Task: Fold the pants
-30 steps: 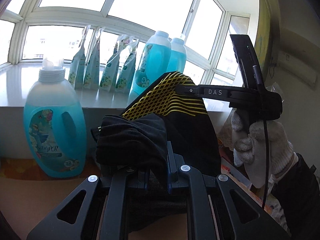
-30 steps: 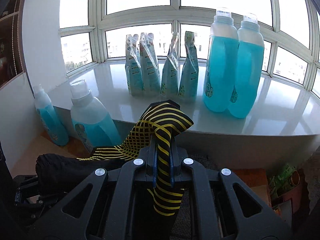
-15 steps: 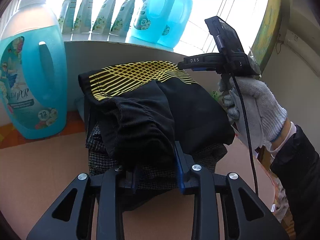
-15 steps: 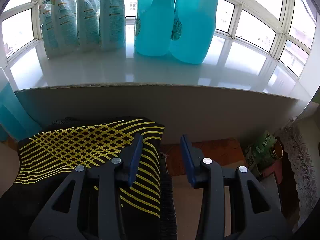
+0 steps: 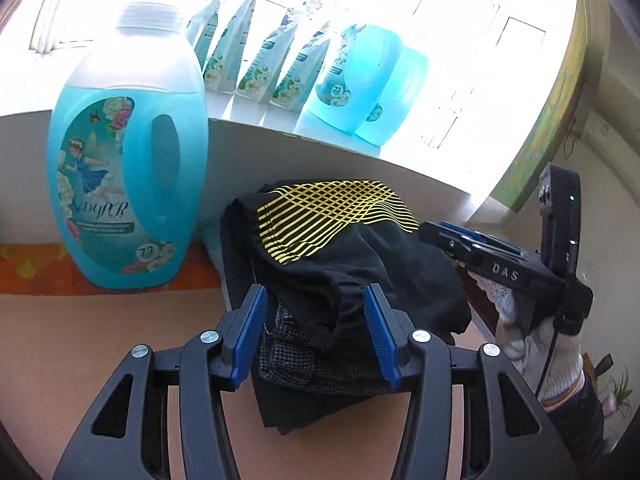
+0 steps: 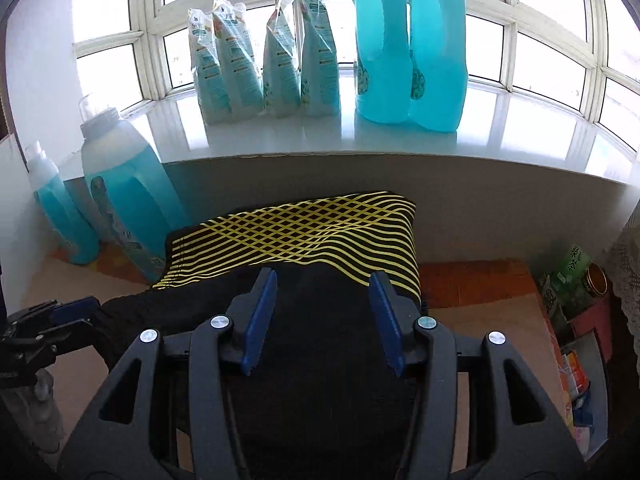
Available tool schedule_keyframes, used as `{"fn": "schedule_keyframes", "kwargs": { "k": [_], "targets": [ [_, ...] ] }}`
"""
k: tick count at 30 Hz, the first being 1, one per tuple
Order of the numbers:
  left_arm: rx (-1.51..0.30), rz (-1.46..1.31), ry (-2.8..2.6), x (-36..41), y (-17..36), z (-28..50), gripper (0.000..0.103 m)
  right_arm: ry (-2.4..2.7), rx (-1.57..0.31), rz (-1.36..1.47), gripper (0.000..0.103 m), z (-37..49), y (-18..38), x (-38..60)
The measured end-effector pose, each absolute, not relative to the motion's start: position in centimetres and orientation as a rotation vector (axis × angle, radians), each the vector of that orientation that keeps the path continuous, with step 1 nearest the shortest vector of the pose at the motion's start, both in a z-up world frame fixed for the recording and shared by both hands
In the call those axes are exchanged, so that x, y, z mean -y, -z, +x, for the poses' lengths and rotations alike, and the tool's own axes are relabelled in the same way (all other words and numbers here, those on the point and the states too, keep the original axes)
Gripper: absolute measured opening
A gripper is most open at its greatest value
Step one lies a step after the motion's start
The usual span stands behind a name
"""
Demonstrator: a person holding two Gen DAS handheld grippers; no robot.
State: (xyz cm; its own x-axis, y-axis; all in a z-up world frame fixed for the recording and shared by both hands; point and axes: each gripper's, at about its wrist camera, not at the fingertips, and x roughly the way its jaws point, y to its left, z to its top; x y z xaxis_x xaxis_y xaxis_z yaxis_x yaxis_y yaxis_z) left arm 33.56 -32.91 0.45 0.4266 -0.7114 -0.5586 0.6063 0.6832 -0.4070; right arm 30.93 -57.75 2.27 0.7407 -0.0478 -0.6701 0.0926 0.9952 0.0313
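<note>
Left gripper with jaws spread wide, blue pads on either side of the bunched waistband edge of the pants, gripping nothing. Right gripper likewise parted wide, held just above the flat black cloth, clamping nothing. Black pants with a yellow lattice band, folded into a compact bundle, lying on top of a stack of other folded garments, a grey houndstooth piece visible beneath. Stack resting on a tan counter, pushed close to the wall under the window sill. Just left of the stack, a large blue detergent bottle standing upright on an orange patterned strip, a smaller blue bottle beside it in the right wrist view. Up on the white sill, four refill pouches in a row and two tall blue bottles side by side. To the right in the left wrist view, the other gripper's black body marked DAS, held in a white knit glove. Far right at counter edge, a green tea box and assorted packets, details too small to tell.
</note>
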Motion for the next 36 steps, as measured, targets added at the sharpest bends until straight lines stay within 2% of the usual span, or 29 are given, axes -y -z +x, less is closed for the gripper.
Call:
{"fn": "schedule_keyframes", "kwargs": {
  "k": [2,4,10,14,17,21,27,30,32,36],
  "targets": [
    [-0.764,-0.132,0.797,33.8,-0.3,34.9,0.049,0.058,-0.746,0.064,0.046,30.2,-1.4,56.8],
    [-0.794,-0.145,0.795,34.4,0.3,36.4,0.049,0.021,-0.760,0.094,0.036,29.9,-0.9,56.4],
    [-0.837,-0.140,0.757,35.6,1.9,39.5,0.045,-0.002,-0.810,0.089,0.036,29.4,0.7,55.8],
    [-0.872,-0.127,0.765,36.9,3.3,40.6,0.016,-0.009,-0.819,0.111,0.036,28.9,1.5,56.1],
    [-0.787,-0.017,0.723,37.8,2.5,40.2,0.008,-0.011,-0.831,0.100,0.036,28.9,2.2,56.0],
    [-0.631,0.166,0.585,39.1,0.8,39.6,0.008,-0.014,-0.831,0.076,0.036,28.6,2.4,55.7],
    [-0.642,0.168,0.585,37.7,-0.1,39.3,0.008,-0.006,-0.812,0.118,0.036,27.8,2.1,56.2],
    [-0.665,0.151,0.639,36.7,-0.9,38.3,0.013,0.012,-0.790,0.134,0.038,26.6,1.4,56.2],
    [-0.663,0.147,0.667,36.3,-1.8,37.1,0.027,0.031,-0.773,0.139,0.043,25.4,0.8,56.0],
    [-0.670,0.113,0.744,35.1,-3.7,34.1,0.030,0.083,-0.725,0.115,0.048,22.1,-0.9,54.9]
  ]
}}
